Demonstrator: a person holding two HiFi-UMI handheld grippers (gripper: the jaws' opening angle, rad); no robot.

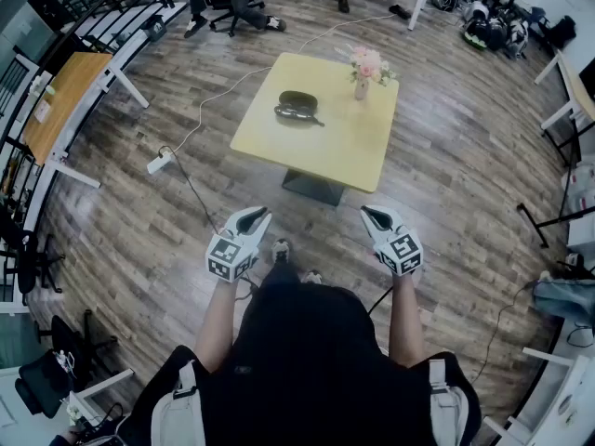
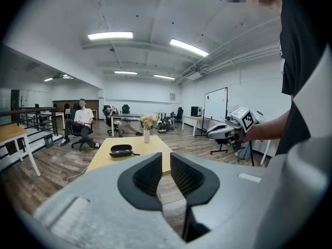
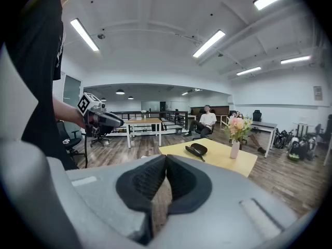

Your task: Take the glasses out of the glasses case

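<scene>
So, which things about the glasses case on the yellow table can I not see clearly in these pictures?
1. The glasses case: far and small in every view; open or closed cannot be told.
2. The glasses: a thin dark shape before the case in the head view may be them; too small to say.
3. The table: its near edge in the left gripper view is hidden by the left gripper.
</scene>
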